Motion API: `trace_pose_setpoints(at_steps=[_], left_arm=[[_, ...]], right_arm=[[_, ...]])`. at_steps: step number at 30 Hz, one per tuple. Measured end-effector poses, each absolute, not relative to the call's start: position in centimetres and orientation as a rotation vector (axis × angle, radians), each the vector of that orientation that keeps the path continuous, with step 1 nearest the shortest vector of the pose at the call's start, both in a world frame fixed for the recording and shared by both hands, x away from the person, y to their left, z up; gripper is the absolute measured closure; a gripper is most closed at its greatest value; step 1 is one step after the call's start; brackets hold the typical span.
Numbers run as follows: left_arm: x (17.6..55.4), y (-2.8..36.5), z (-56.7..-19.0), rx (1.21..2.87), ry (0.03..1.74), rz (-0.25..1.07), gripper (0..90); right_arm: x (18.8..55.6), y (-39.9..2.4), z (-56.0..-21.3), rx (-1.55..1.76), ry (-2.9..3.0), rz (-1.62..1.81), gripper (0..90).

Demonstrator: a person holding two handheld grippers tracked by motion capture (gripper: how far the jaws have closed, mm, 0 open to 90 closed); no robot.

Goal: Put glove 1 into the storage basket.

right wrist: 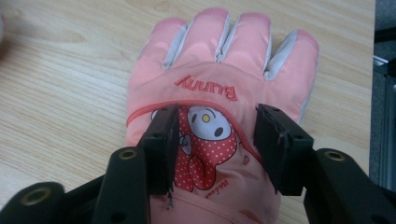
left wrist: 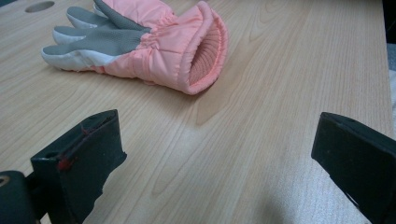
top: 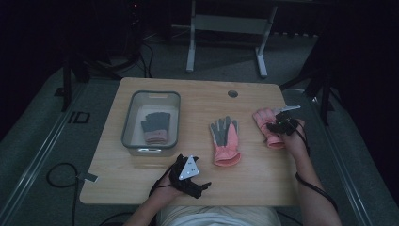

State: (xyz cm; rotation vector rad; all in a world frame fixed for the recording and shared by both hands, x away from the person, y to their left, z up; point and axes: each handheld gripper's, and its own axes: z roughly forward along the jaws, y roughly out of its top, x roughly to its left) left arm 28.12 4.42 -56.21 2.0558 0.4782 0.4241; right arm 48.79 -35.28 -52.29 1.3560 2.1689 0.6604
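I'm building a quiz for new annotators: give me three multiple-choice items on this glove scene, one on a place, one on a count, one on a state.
1. Where does the dark grey glove lie?
A. in the grey bin
B. on the floor
C. under the left tongs

2. How many pink gloves lie on the wooden table outside the bin?
A. none
B. two
C. four

3. How do the right tongs stand over the bunny glove?
A. clamped shut beside it
B. jaws apart, straddling the cartoon print
C. lifted clear off the table edge

Answers:
1 A, the high view shows it inside the bin.
2 B, the palm-up glove at the middle and the bunny glove at the right.
3 B, the right gripper view shows a jaw on each side of the print.
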Motion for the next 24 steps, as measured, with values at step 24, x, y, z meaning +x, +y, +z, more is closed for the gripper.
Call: trace_pose_setpoints(at_steps=[24], left_arm=[[28.2, 4.3, -56.4, 2.067, 0.476, 0.434, 1.4]], right_arm=[[46.2, -33.7, -48.4, 1.500, 2.034, 0.764, 85.0]])
